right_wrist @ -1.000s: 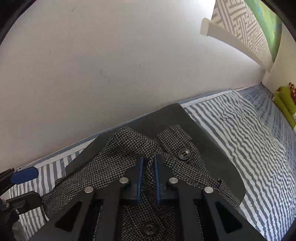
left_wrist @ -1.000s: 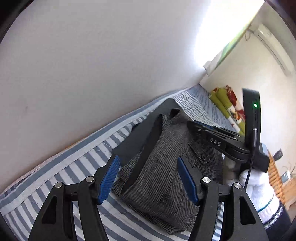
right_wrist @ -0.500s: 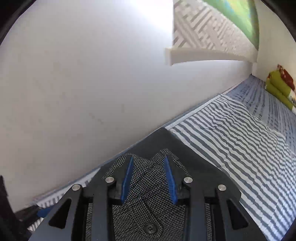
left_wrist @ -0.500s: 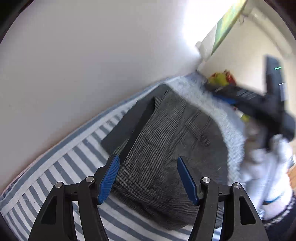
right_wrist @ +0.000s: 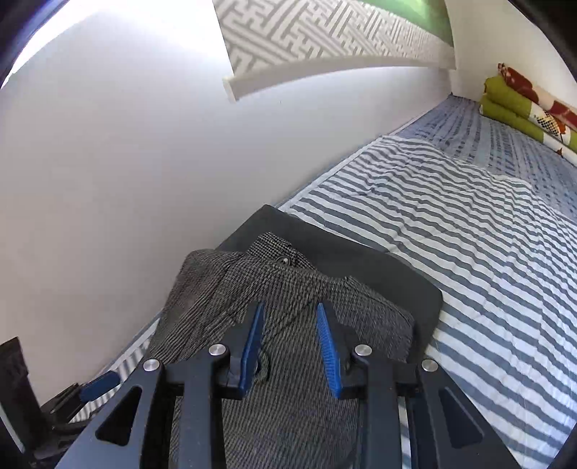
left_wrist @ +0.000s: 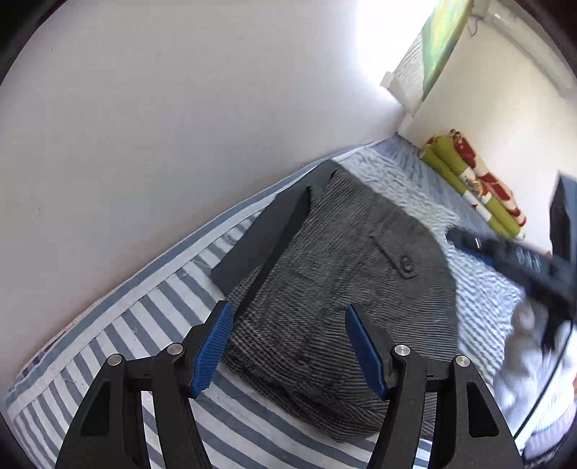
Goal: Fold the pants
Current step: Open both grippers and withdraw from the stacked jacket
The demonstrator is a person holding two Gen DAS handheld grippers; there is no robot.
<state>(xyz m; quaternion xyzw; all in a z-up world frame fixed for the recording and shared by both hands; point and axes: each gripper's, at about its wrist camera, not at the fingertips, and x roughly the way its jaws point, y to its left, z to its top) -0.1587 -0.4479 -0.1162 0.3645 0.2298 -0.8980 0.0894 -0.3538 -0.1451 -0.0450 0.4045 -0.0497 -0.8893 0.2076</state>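
Grey houndstooth pants (left_wrist: 335, 296) lie folded into a compact bundle on a dark board (left_wrist: 259, 238) on the striped bed. My left gripper (left_wrist: 290, 346) hovers open just before the bundle's near edge, nothing between its blue pads. In the right wrist view the pants (right_wrist: 288, 288) show a buttoned waistband at the far end, and my right gripper (right_wrist: 290, 341) is open above the cloth, holding nothing. The right gripper (left_wrist: 512, 259) also appears blurred at the right of the left wrist view, held by a white-gloved hand (left_wrist: 530, 346).
A blue-and-white striped bed cover (right_wrist: 487, 252) stretches to the right. A white wall (left_wrist: 162, 126) runs along the bed's far side. A green and red rolled blanket (left_wrist: 476, 180) lies at the bed's far end. A patterned panel (right_wrist: 324, 32) hangs on the wall.
The right gripper was shut on the pants' waistband, then opened and drew back to the right. The left gripper stayed open near the bundle's edge.
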